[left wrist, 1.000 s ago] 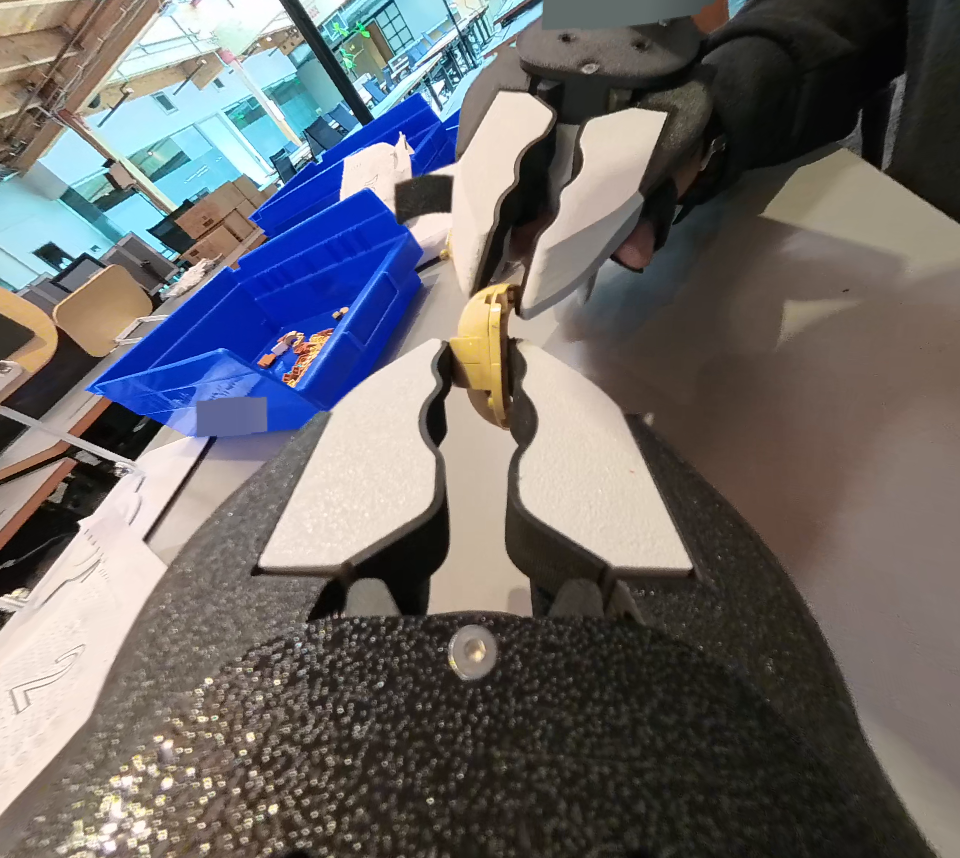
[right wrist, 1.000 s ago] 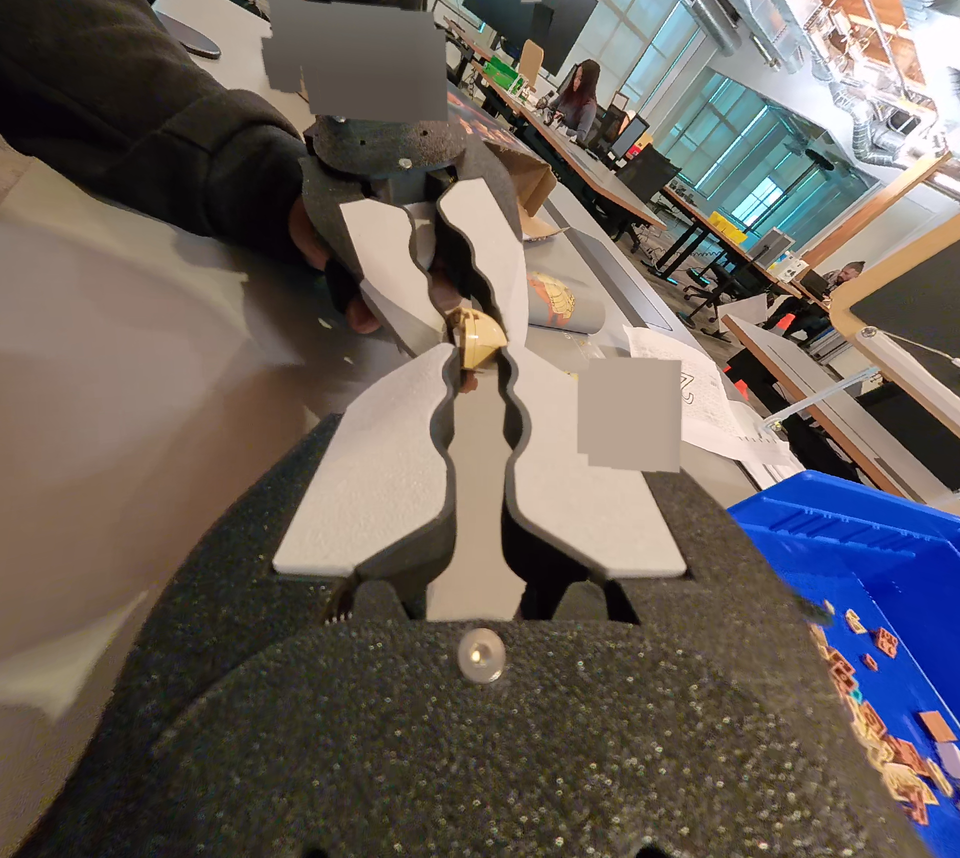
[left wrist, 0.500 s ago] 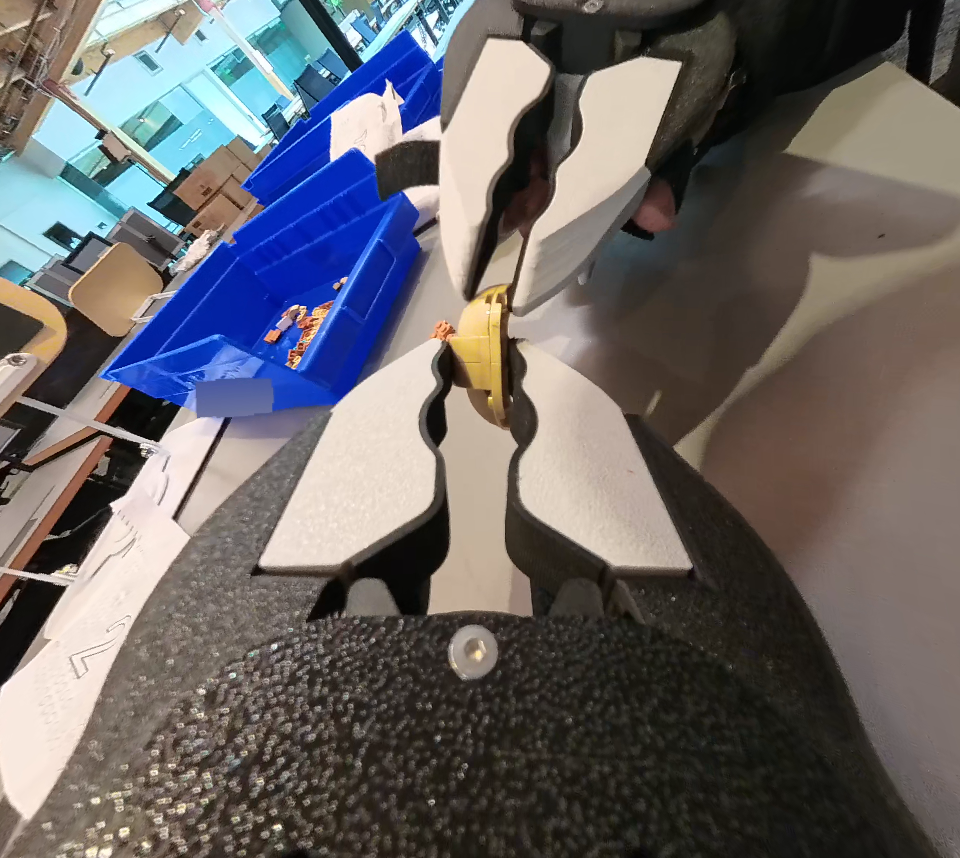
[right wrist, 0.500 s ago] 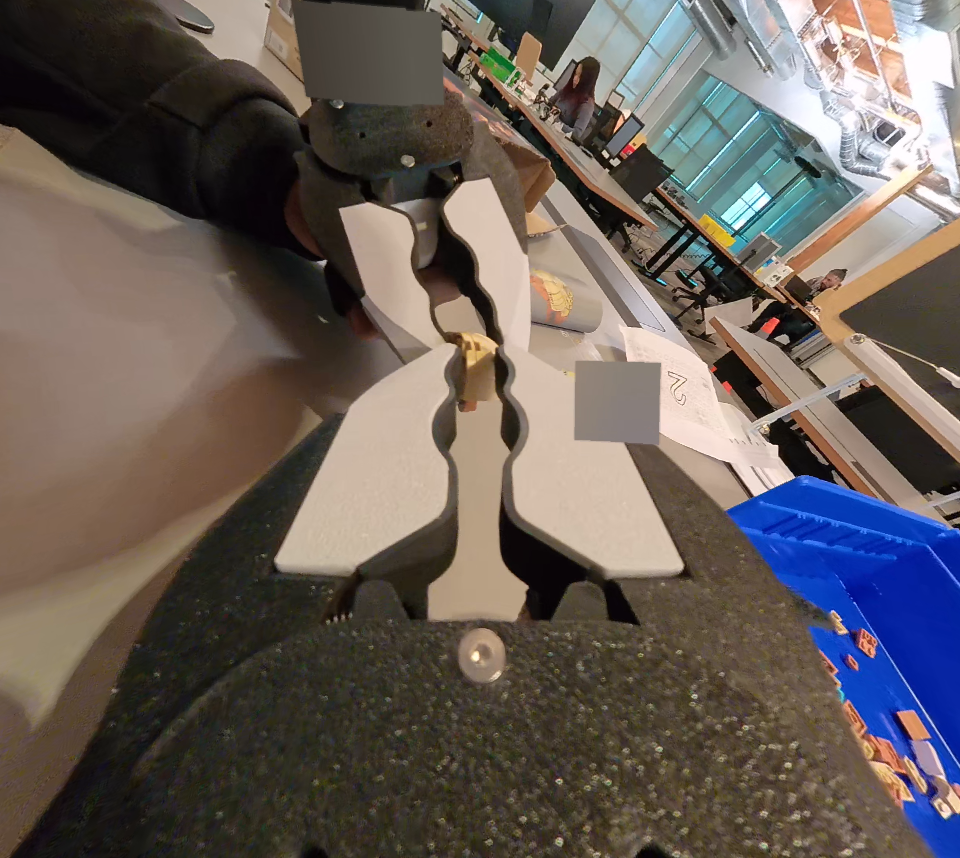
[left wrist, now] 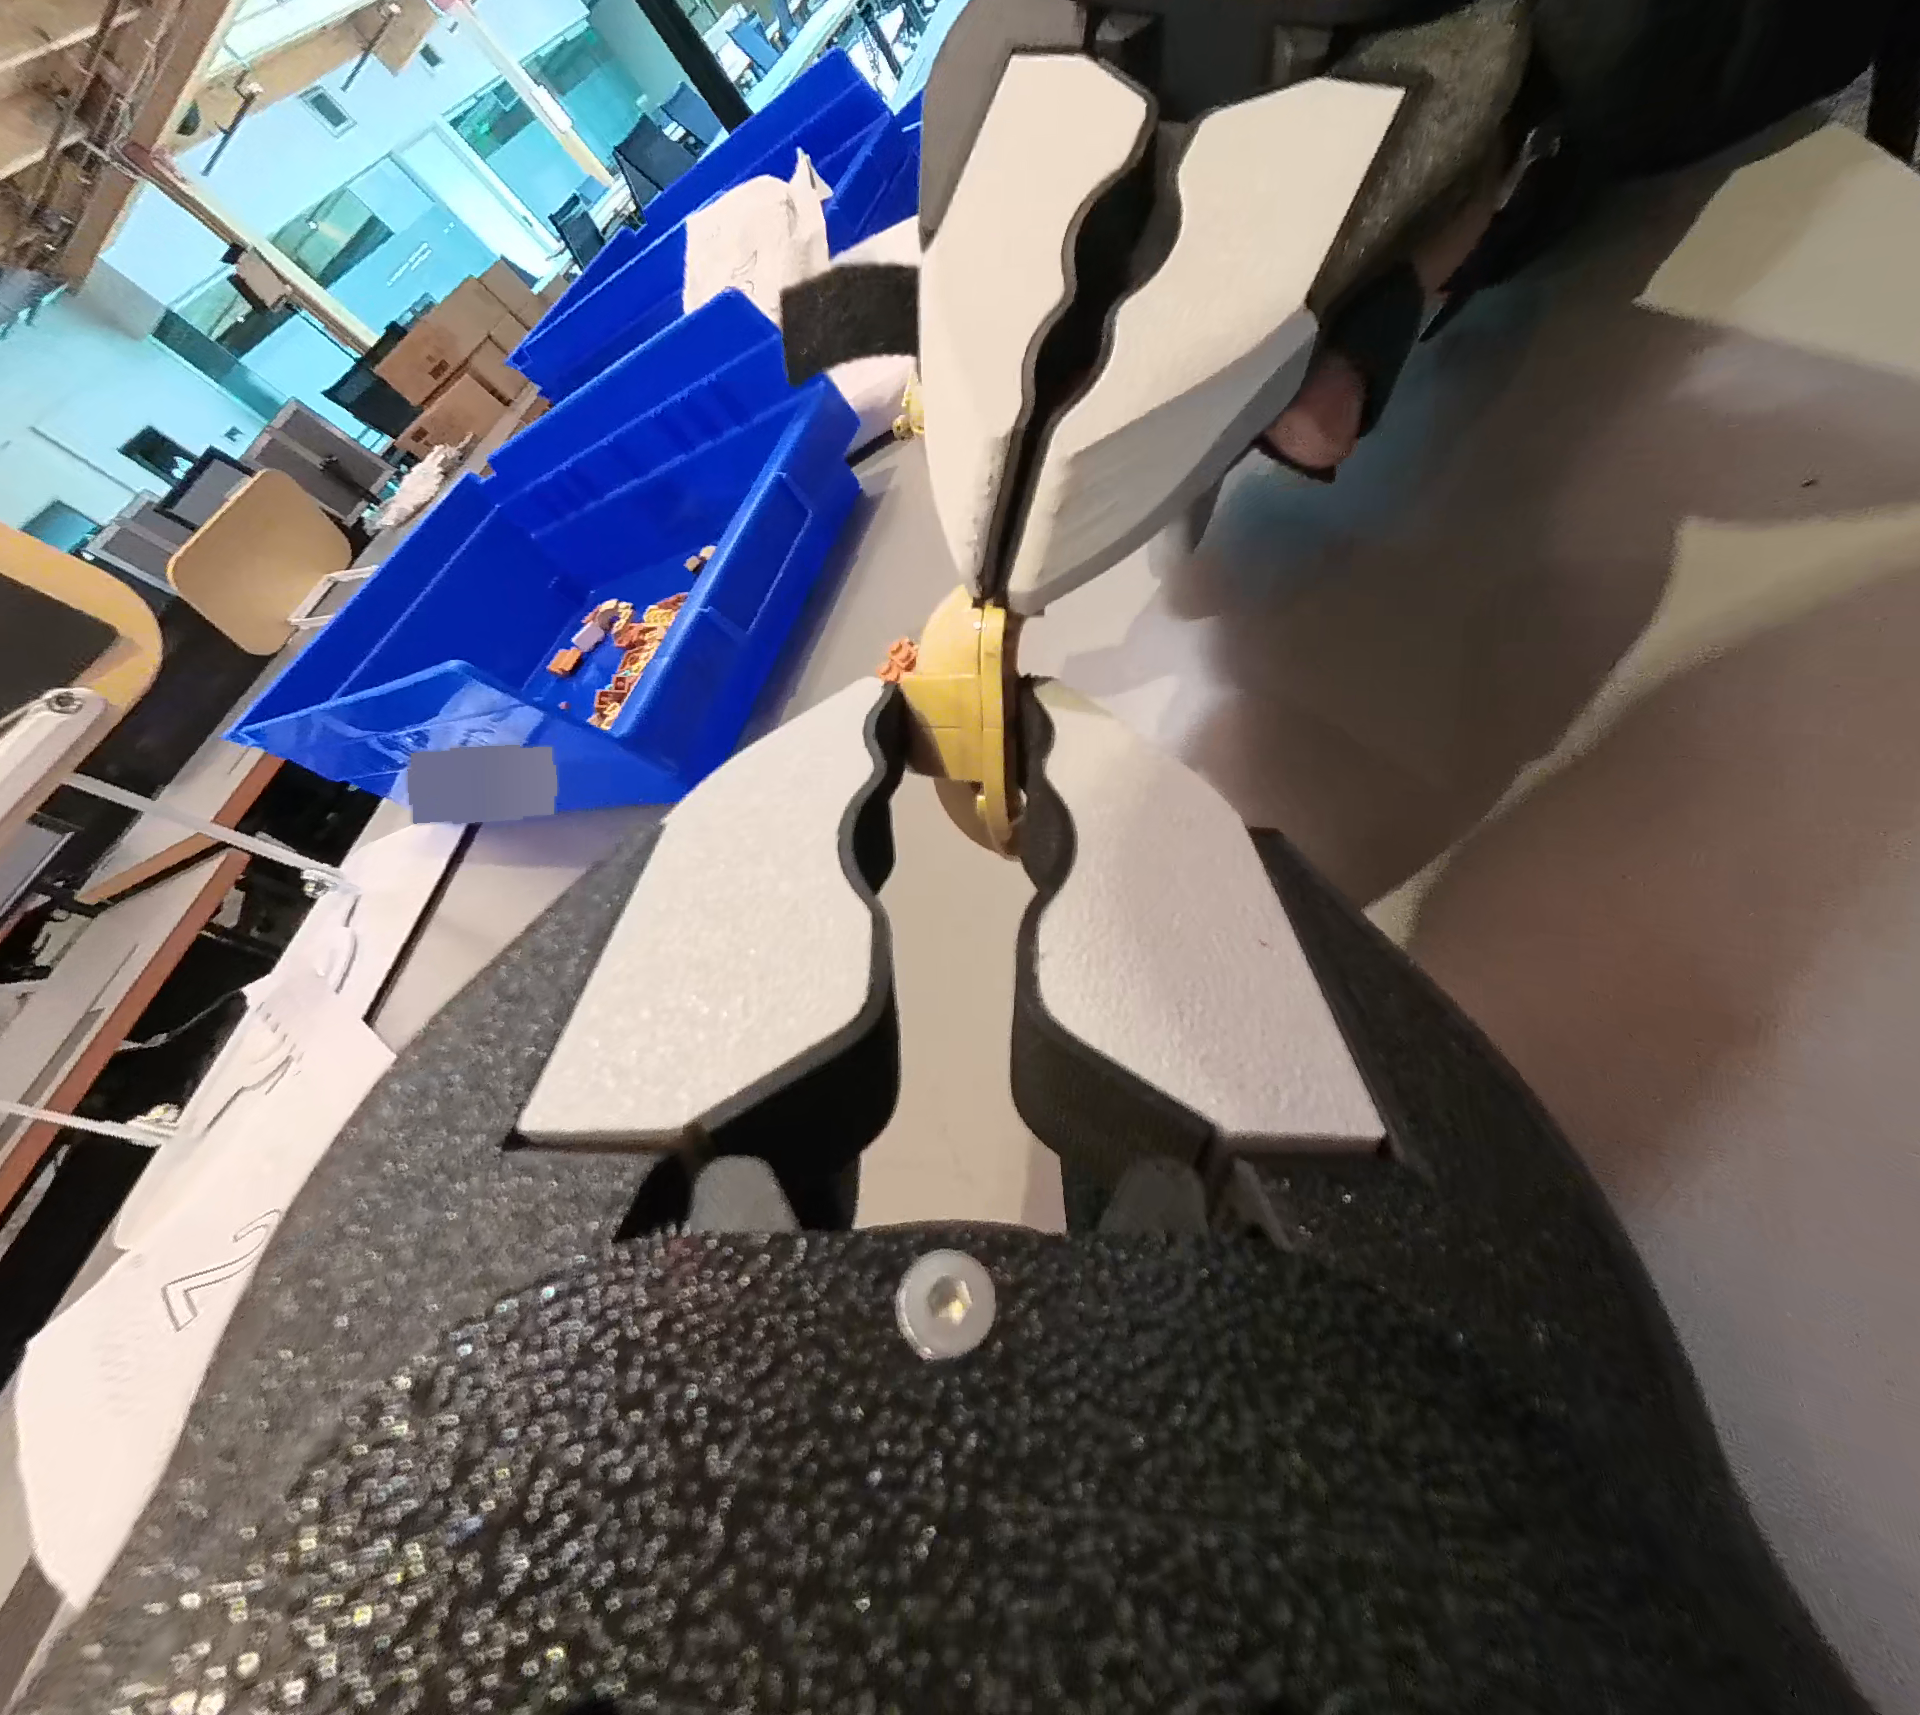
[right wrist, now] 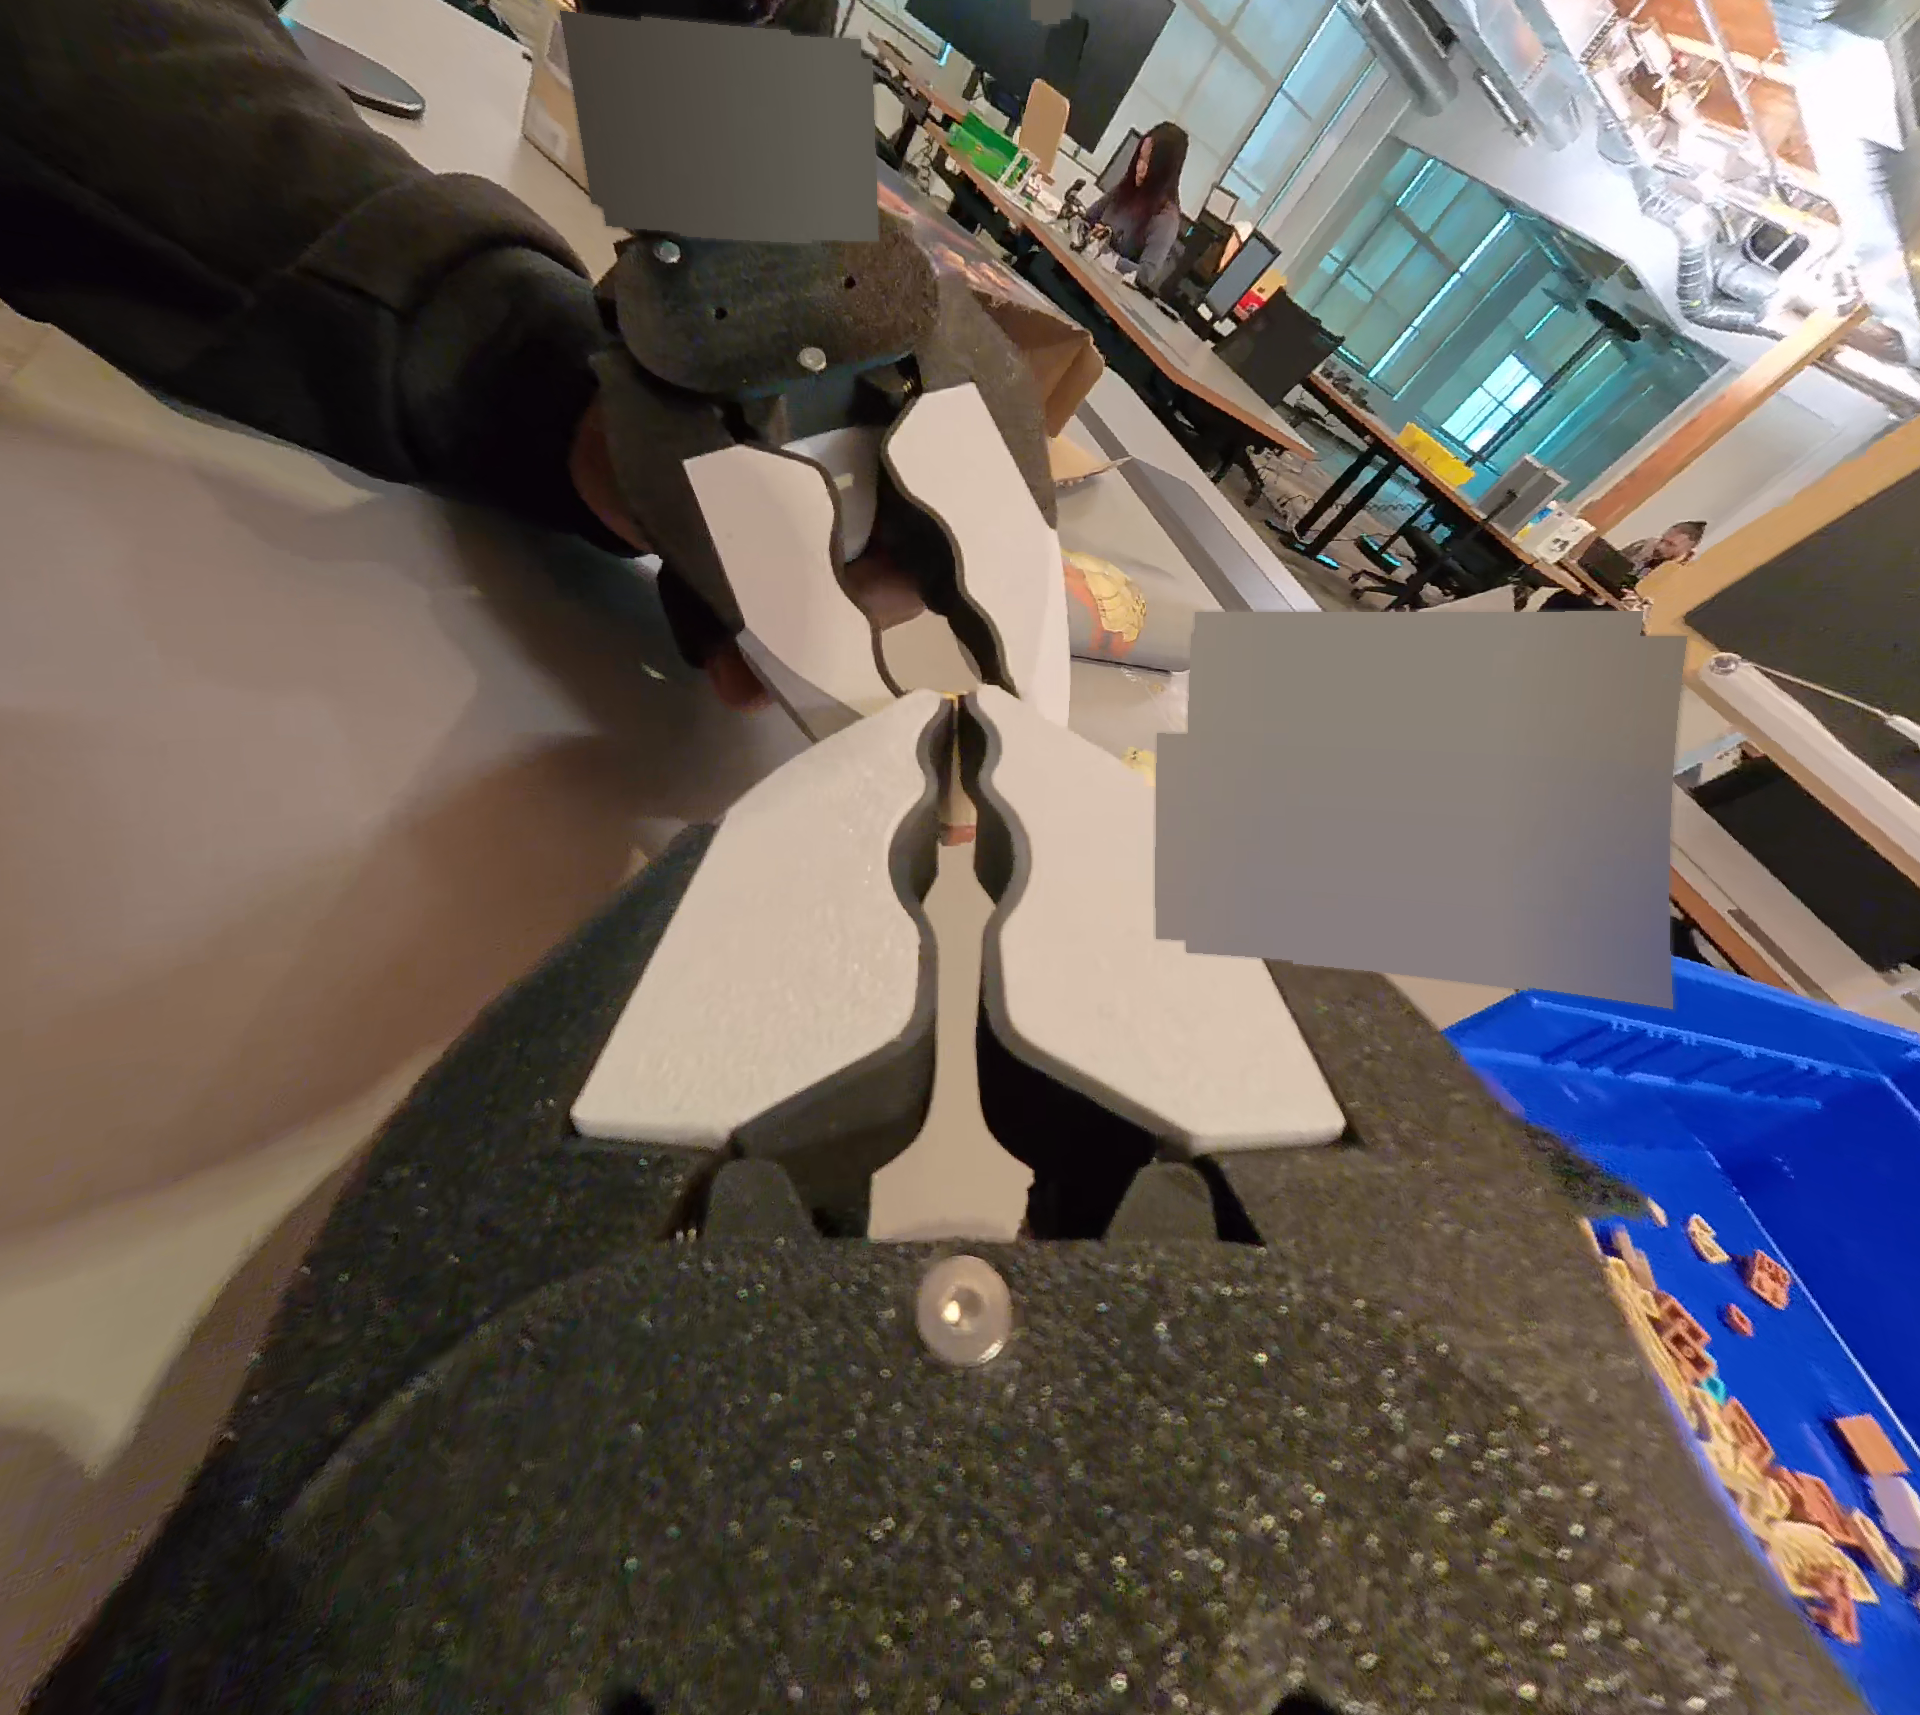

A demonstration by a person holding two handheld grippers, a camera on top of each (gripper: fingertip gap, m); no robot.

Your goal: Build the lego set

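At frame centre, the left hand-held gripper (left wrist: 961, 709) clamped the tan lego assembly (left wrist: 961, 715) above the desk (left wrist: 1610, 782), steadying it; the right hand-held gripper (left wrist: 992, 600), nearly closed, pinched its top edge, probably to seat a piece.

The left gripper (left wrist: 961, 709) and right gripper (left wrist: 992, 595) meet tip to tip above the table (left wrist: 1662, 730), with the lego piece (left wrist: 966, 699) between them. Left of them a bin (left wrist: 499, 626) on the table holds loose bricks (left wrist: 629, 647); more bins (left wrist: 727, 211) lie farther behind, and papers (left wrist: 208, 1198) lie near left.

Tan lego piece (right wrist: 953, 766) mostly hidden between right tongs (right wrist: 961, 709).
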